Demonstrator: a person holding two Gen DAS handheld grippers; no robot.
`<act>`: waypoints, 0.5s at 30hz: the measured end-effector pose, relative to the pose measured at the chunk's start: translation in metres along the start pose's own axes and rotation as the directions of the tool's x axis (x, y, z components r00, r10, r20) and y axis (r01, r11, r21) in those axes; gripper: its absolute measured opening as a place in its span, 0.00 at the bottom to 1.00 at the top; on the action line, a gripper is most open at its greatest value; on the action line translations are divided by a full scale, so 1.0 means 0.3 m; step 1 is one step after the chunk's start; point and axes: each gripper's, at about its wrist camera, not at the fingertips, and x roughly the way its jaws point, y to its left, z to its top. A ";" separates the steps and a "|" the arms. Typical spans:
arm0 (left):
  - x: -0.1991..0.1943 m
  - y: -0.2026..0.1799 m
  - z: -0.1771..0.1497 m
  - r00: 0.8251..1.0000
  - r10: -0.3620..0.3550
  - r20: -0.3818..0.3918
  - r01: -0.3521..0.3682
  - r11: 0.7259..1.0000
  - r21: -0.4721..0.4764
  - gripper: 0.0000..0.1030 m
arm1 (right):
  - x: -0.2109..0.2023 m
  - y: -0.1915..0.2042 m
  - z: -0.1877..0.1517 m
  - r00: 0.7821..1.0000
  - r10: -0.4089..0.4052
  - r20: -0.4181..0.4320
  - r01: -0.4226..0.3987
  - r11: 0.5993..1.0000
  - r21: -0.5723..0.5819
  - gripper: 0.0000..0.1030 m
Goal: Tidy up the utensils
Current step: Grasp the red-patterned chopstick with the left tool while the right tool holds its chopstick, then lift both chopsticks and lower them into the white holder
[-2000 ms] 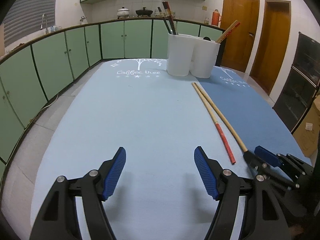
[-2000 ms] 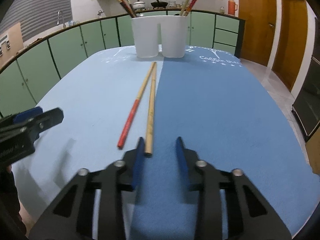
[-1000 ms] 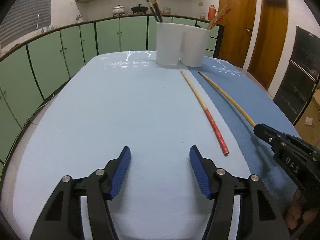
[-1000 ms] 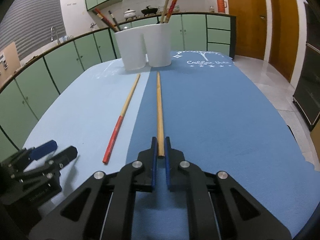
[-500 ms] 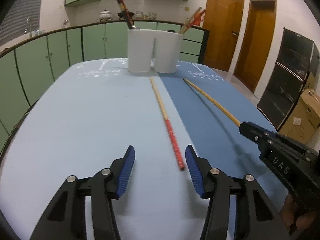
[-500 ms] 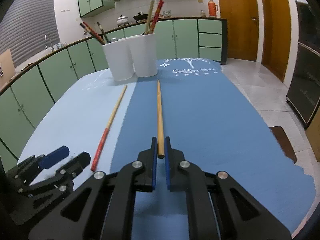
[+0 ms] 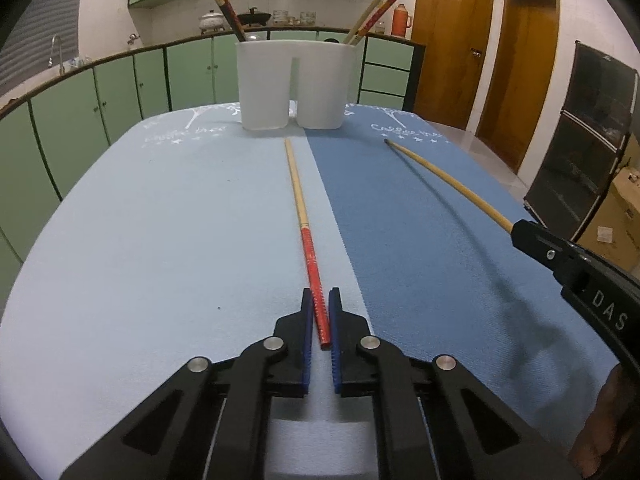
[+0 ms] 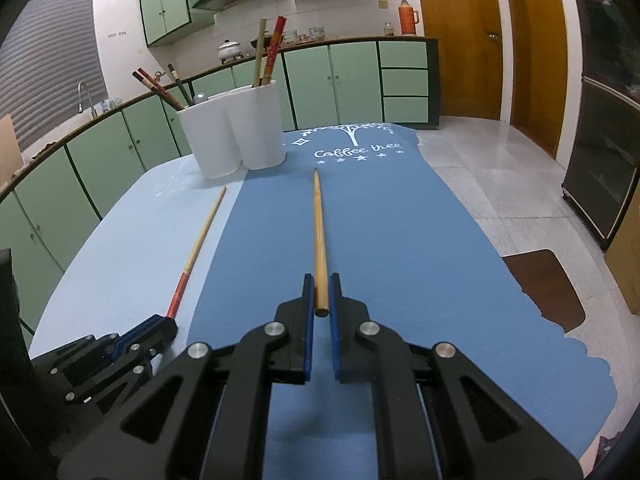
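Observation:
My left gripper (image 7: pixel 319 300) is shut on the red end of a red-handled chopstick (image 7: pixel 301 216), which lies on the light blue mat and points at the holder. My right gripper (image 8: pixel 321 284) is shut on a plain wooden chopstick (image 8: pixel 319 232) and holds it above the dark blue mat. In the left wrist view that chopstick (image 7: pixel 444 178) slants up from the right gripper (image 7: pixel 520 229). A white two-cup utensil holder (image 7: pixel 294 84) stands at the table's far end with several chopsticks in it. The red-handled chopstick (image 8: pixel 198 248) and left gripper (image 8: pixel 160 326) show in the right wrist view.
The table carries a light blue mat (image 7: pixel 160 216) on the left and a dark blue mat (image 7: pixel 420 216) on the right. Green cabinets (image 7: pixel 120 88) curve round the left and back. Wooden doors (image 7: pixel 452 40) and a dark cabinet (image 7: pixel 592 140) stand to the right.
My left gripper has moved right onto the red chopstick's end and shut on it. My right gripper has lifted the plain chopstick and swung it off to the right.

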 end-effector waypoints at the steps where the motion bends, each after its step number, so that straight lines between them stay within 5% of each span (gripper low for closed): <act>1: -0.001 -0.003 0.000 1.000 0.010 0.001 -0.010 1.000 0.004 0.06 | 0.000 -0.004 0.000 1.000 0.002 -0.002 -0.002 1.000 0.002 0.06; 15: -0.177 -0.004 0.096 0.996 0.011 0.088 -0.017 0.998 0.066 0.05 | -0.088 0.033 0.056 0.998 0.013 0.061 -0.009 0.998 -0.069 0.06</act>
